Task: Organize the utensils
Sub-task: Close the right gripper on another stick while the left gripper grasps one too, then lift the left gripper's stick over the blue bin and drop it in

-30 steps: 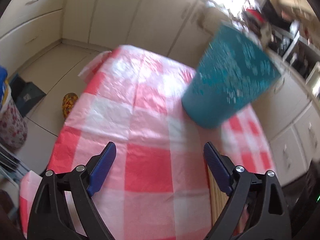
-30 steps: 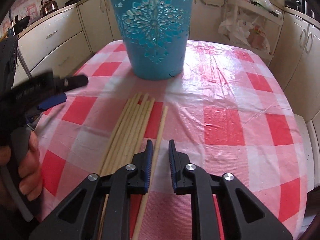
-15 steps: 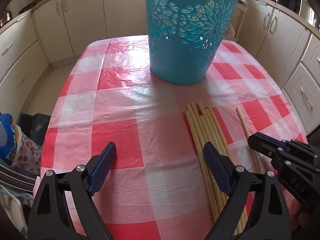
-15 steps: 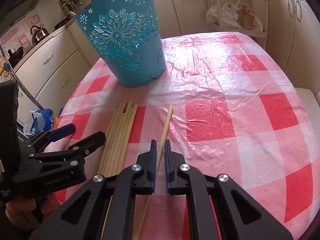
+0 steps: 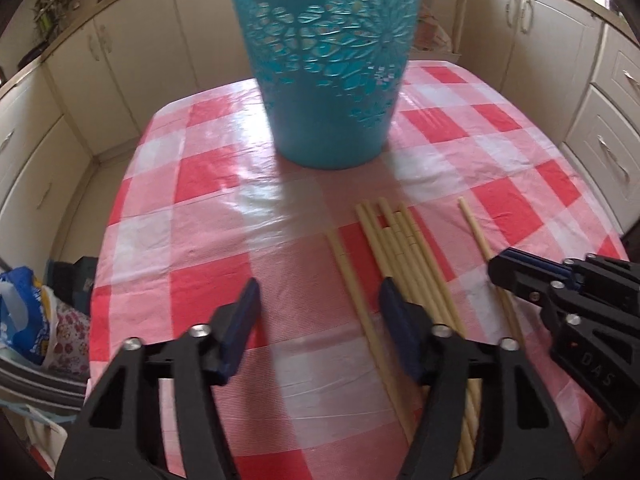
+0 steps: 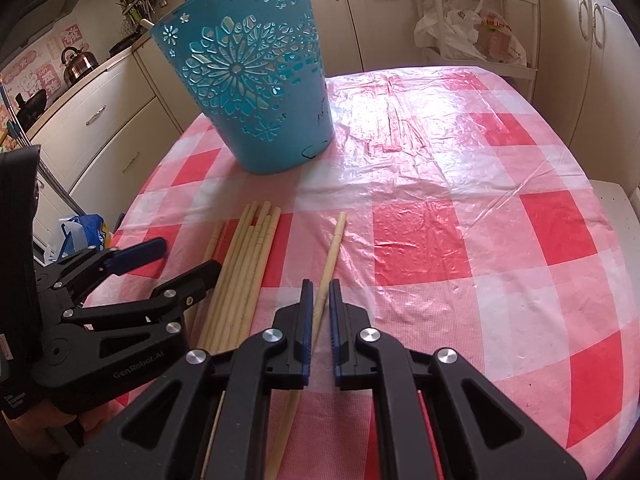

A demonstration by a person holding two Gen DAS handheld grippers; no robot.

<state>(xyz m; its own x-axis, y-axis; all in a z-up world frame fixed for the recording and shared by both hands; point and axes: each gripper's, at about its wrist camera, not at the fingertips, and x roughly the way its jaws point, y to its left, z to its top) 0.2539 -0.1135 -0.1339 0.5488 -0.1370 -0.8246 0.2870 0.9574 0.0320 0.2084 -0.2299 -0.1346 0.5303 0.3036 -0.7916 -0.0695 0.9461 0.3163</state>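
A teal cut-out basket [image 5: 328, 64] [image 6: 252, 88] stands upright at the far middle of the red-checked table [image 6: 460, 216]. Several pale wooden chopsticks [image 5: 400, 256] [image 6: 248, 256] lie bundled in front of it. One single chopstick [image 6: 330, 248] [image 5: 478, 236] lies apart to their right. My right gripper [image 6: 319, 304] is nearly shut, its jaws straddling the single chopstick low over the table; a narrow gap still shows. My left gripper [image 5: 316, 308] is open and empty, its right finger over the bundle. It also shows in the right wrist view [image 6: 160, 260].
Cream kitchen cabinets [image 5: 92, 80] surround the table on all sides. A wire rack with plastic bags [image 6: 472, 28] stands behind the table. A blue bag [image 5: 24, 320] sits on the floor at the left. A kettle [image 6: 78, 64] stands on the counter.
My left gripper has swung round from the table's left side to face the basket and moved over the chopstick bundle. My right gripper's jaws stay narrow around the single chopstick.
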